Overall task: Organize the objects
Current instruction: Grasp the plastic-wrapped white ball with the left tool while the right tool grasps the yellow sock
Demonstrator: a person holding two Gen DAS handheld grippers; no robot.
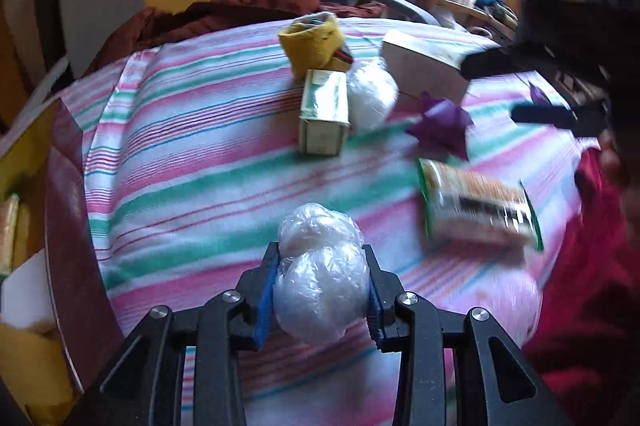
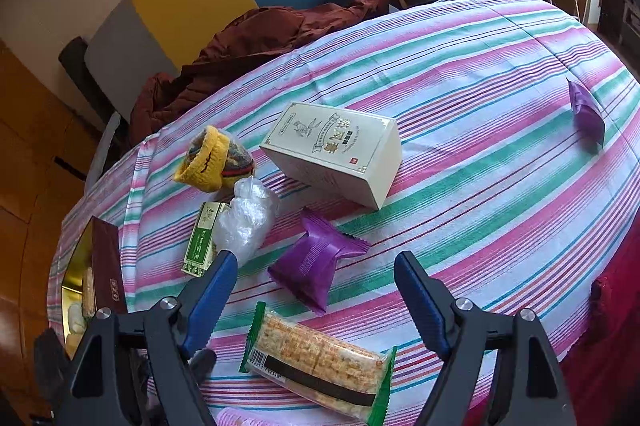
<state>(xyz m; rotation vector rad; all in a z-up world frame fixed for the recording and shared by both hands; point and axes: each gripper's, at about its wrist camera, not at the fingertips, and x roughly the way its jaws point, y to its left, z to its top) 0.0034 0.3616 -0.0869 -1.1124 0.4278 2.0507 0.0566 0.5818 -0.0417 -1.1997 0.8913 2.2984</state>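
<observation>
Clear-wrapped bundle between left gripper pads, contents indistinct

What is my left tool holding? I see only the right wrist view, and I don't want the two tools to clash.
Observer: The left tool is shut on a clear plastic-wrapped bundle.
Operator: Where is it over the table?
Observer: Over the near part of the striped cloth, left of the cracker packet.
Operator: Is it close to my right tool?
Observer: No. In the left wrist view the right tool is at the far right, beyond the cracker packet and well apart from the left tool.
</observation>
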